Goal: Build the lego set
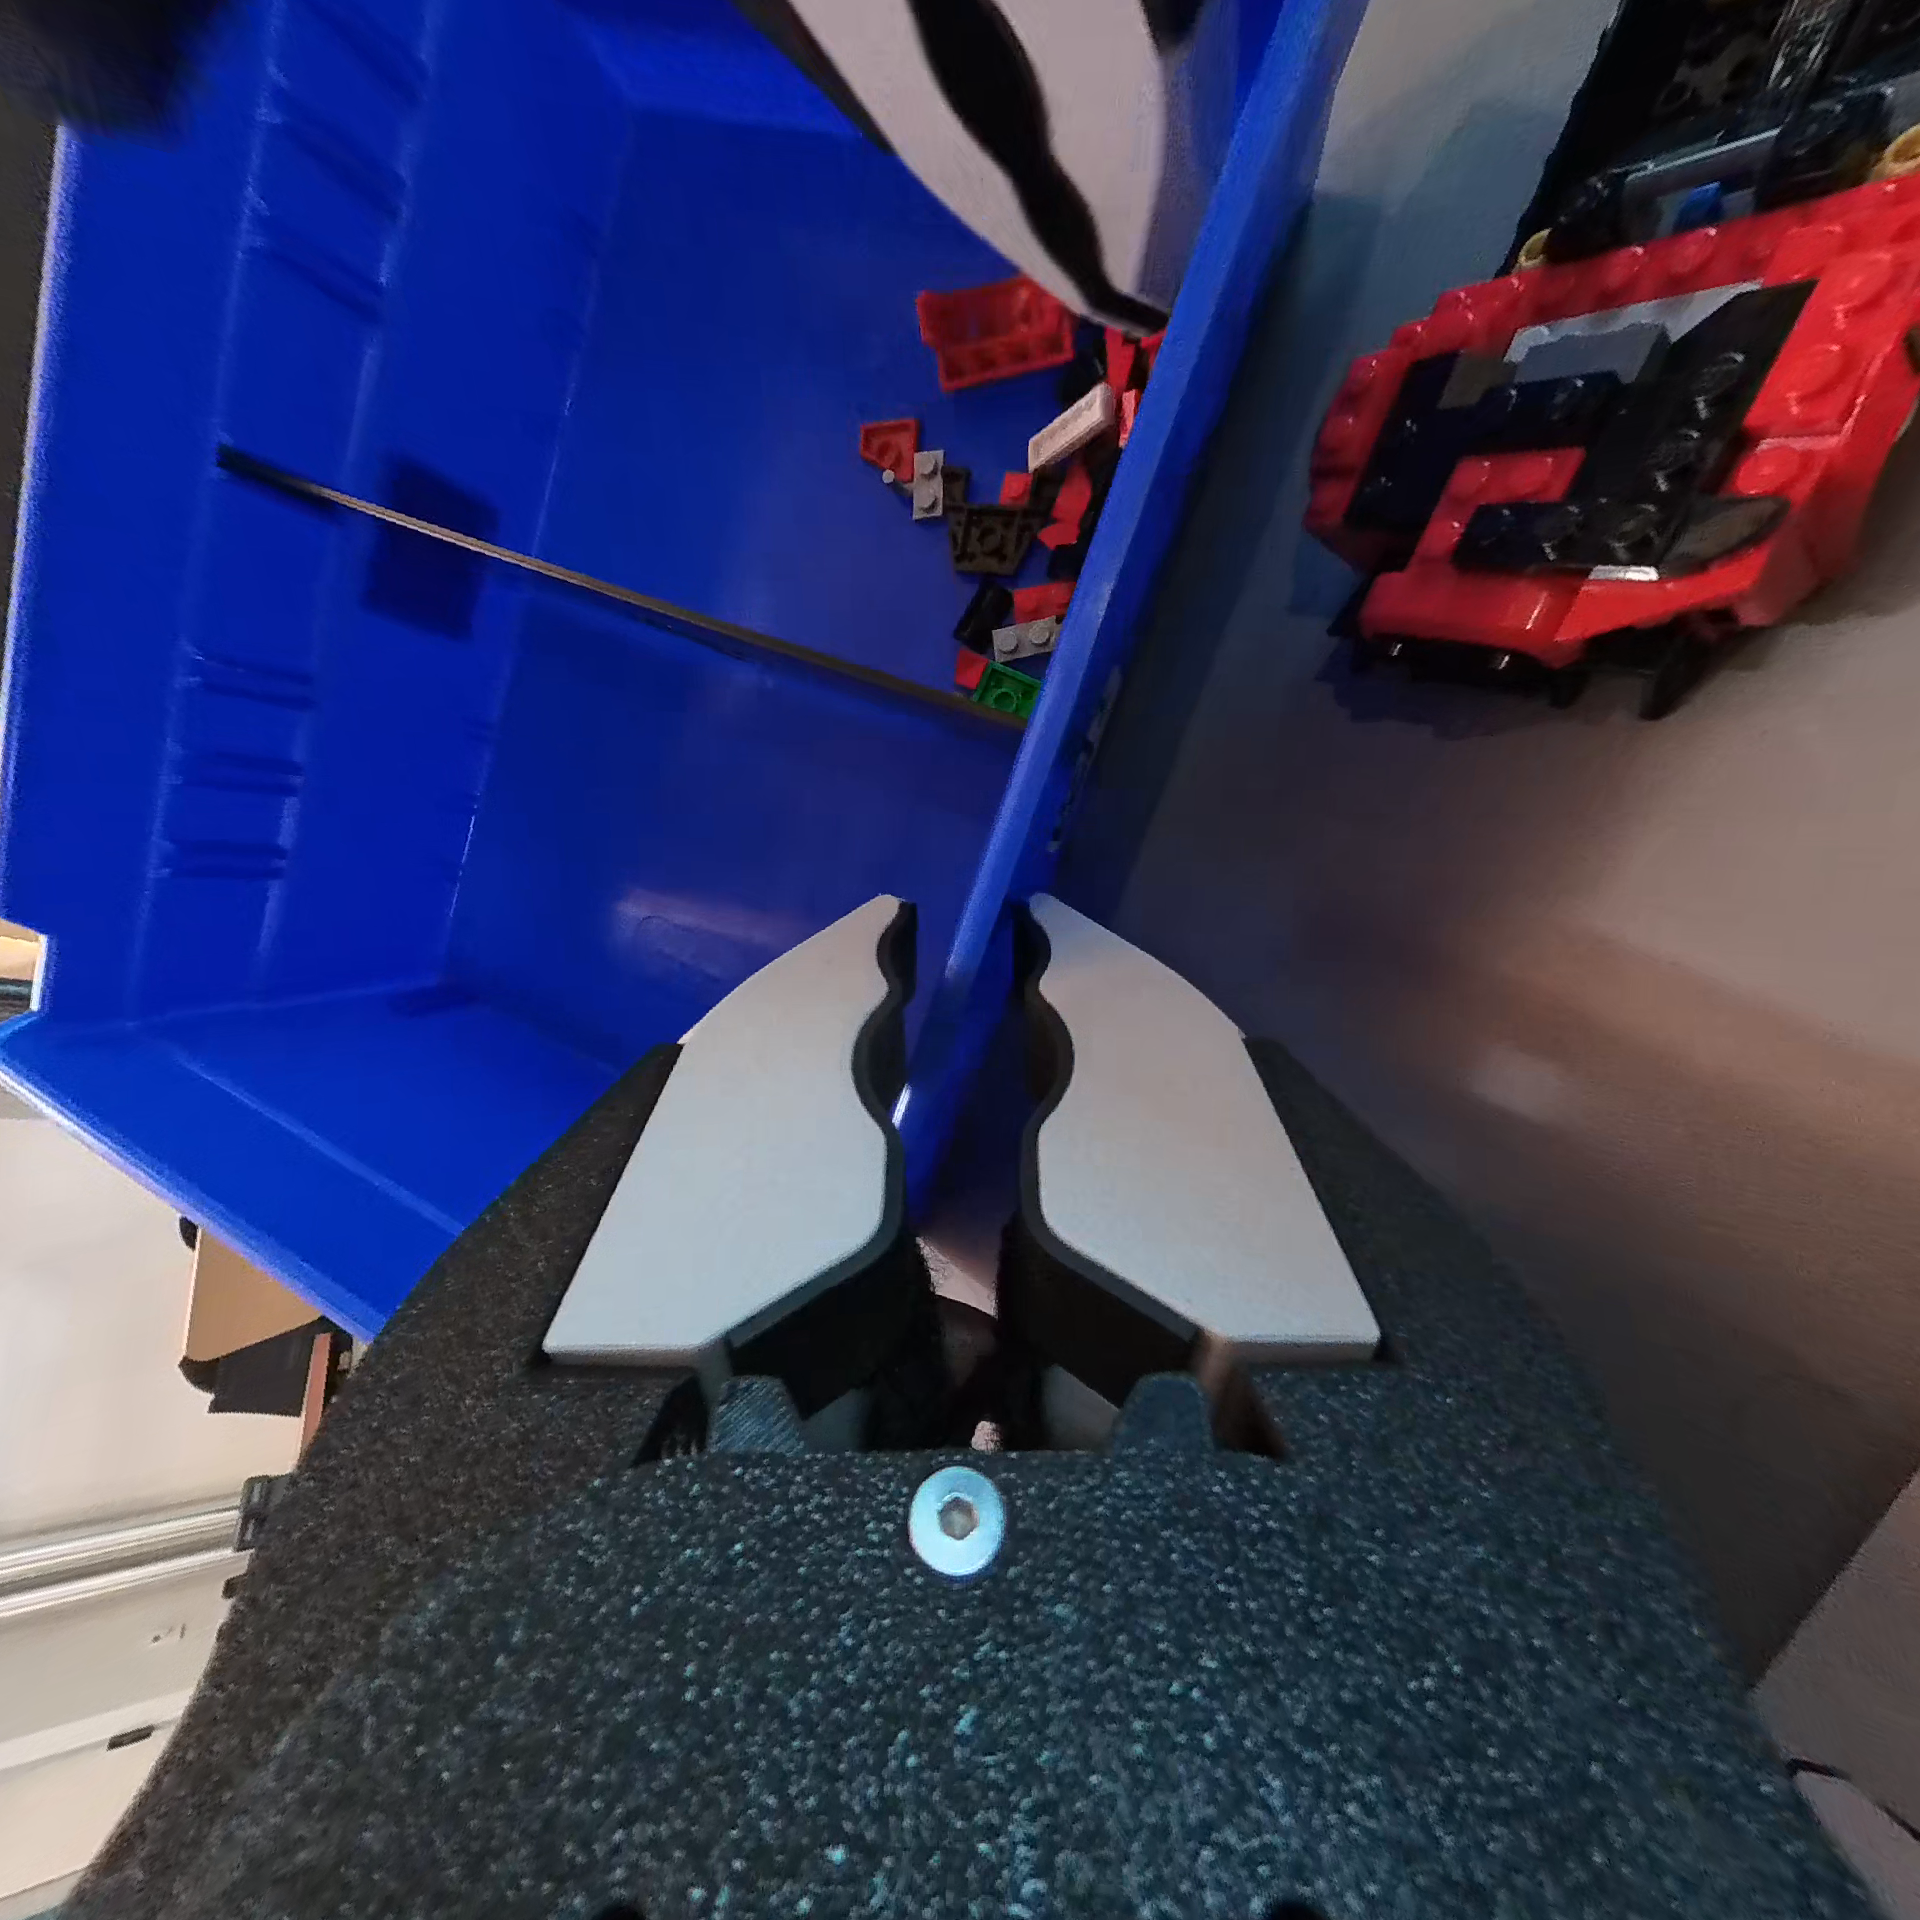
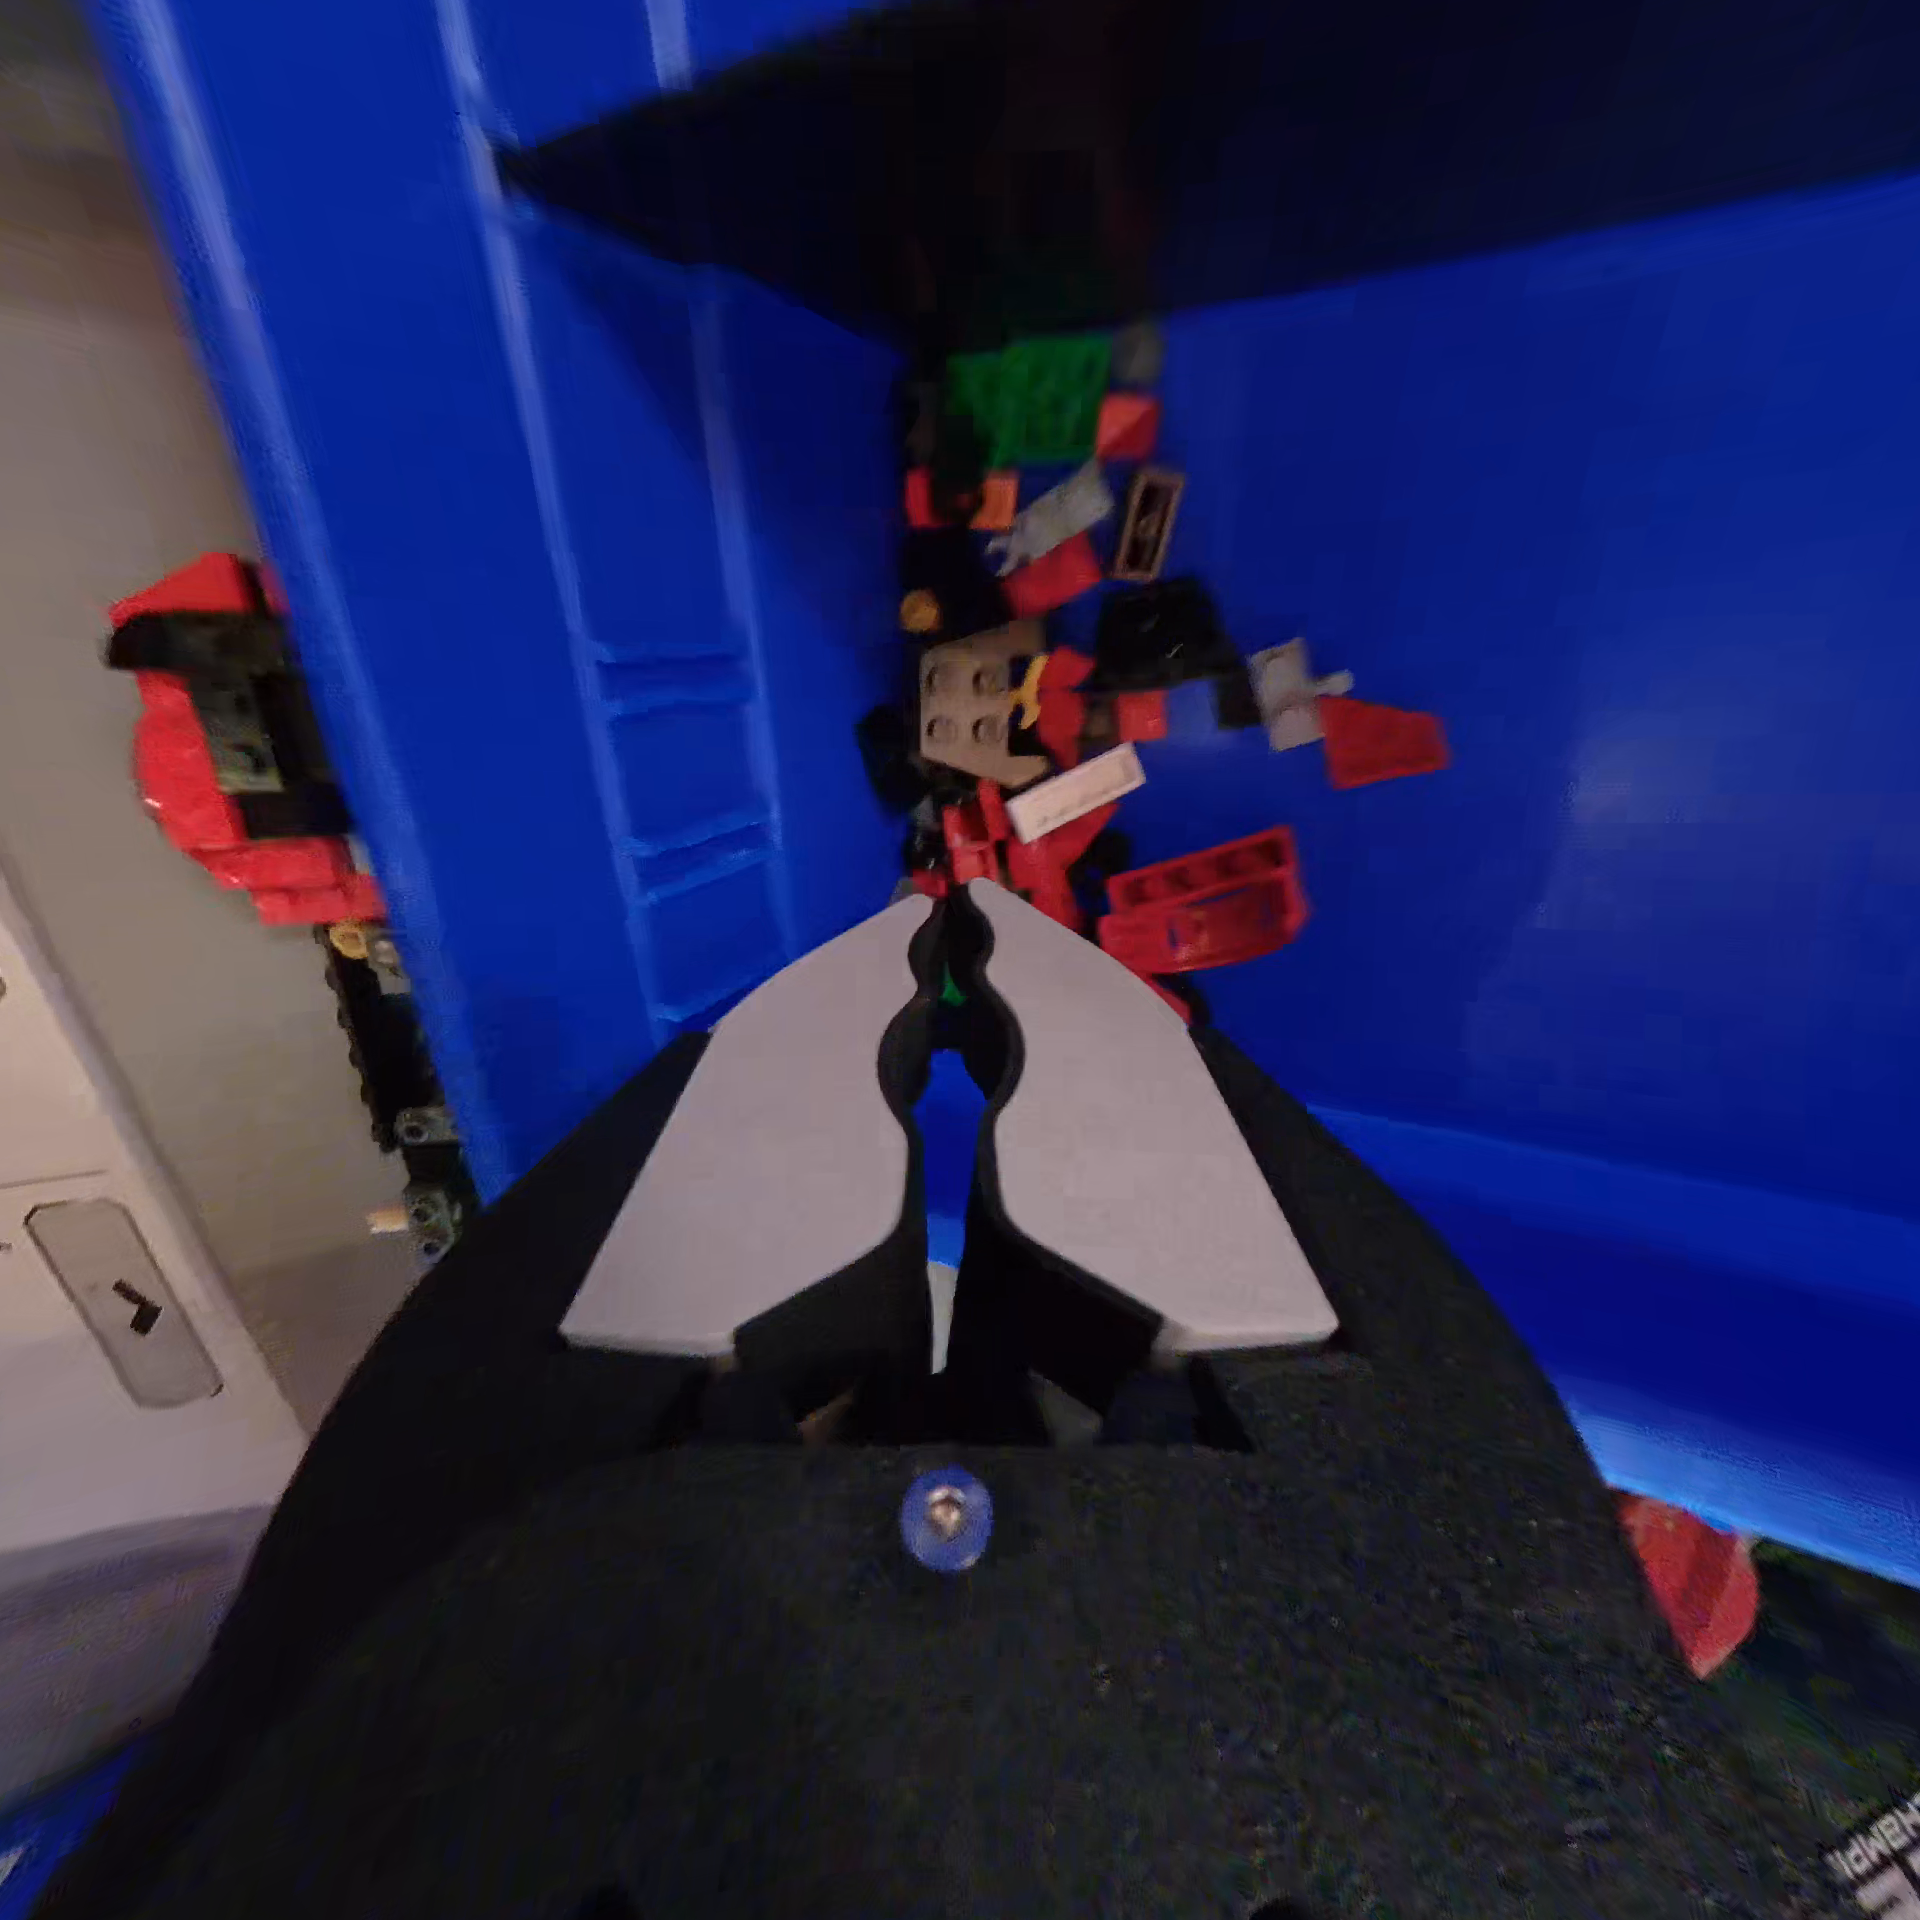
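Observation:
My left gripper [image 1: 961, 914] is shut on the side wall [image 1: 971, 997] of a blue bin [image 1: 416, 623], which looks tilted. Loose red, black, grey and green Lego pieces [image 1: 997, 488] lie piled against that wall. My right gripper [image 2: 951, 899] is inside the bin [image 2: 1558, 727], with its jaws closed and its tips at the near edge of the piece pile [image 2: 1039, 707]. I cannot tell whether it pinches a piece. It also shows blurred at the top of the left wrist view [image 1: 1039, 156]. A partly built red and black car [image 1: 1590, 457] sits outside the bin, also seen in the right wrist view [image 2: 229, 748].
A thin black divider [image 1: 623, 603] crosses the bin. The car rests on a grey table [image 1: 1455, 1039]. A long black Lego assembly [image 2: 395, 1070] lies beside the bin's outer wall. A red piece [image 2: 1694, 1579] lies outside the bin at lower right. One gripper's finger ends stand about 12 centimetres off the other's.

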The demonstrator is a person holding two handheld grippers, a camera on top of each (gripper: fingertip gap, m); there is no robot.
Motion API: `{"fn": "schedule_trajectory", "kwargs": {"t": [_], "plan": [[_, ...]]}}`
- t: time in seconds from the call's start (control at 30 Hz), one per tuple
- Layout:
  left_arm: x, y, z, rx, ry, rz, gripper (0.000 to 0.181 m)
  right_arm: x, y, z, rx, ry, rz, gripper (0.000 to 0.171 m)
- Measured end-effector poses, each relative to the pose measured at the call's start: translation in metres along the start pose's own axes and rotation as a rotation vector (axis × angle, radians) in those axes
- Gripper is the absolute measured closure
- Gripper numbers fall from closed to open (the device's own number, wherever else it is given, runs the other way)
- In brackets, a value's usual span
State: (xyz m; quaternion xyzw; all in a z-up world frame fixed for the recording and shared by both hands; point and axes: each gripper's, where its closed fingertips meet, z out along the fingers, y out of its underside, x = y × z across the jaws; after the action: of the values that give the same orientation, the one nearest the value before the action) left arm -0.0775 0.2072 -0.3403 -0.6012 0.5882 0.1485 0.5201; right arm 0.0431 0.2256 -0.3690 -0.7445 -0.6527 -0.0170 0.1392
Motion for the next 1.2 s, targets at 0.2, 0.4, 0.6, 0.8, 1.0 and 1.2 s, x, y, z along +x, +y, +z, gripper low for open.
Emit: {"fn": "schedule_trajectory", "kwargs": {"t": [0.2, 0.4, 0.6, 0.8, 1.0, 1.2], "plan": [[0.0, 0.0, 0.0, 0.001, 0.007, 0.011, 0.165, 0.022, 0.005, 0.013, -0.148, 0.103, -0.012, 0.171], [0.0, 0.0, 0.0, 0.005, 0.005, 0.023, 0.165, 0.044, -0.01, 0.007, -0.037, 0.173, 0.024, 0.171], [0.0, 0.0, 0.001, 0.007, 0.0, 0.028, 0.165, 0.053, -0.004, 0.001, -0.028, 0.222, 0.015, 0.166], [-0.001, -0.001, 0.001, 0.011, -0.01, 0.036, 0.163, 0.038, -0.003, 0.0, 0.012, 0.154, -0.021, 0.145], [-0.001, -0.001, 0.001, 0.012, -0.015, 0.04, 0.163, 0.026, -0.019, 0.009, 0.069, 0.122, -0.01, 0.136], [-0.003, -0.001, 0.002, 0.015, -0.019, 0.045, 0.162, 0.05, -0.023, 0.007, 0.048, 0.33, -0.075, 0.139]]}}
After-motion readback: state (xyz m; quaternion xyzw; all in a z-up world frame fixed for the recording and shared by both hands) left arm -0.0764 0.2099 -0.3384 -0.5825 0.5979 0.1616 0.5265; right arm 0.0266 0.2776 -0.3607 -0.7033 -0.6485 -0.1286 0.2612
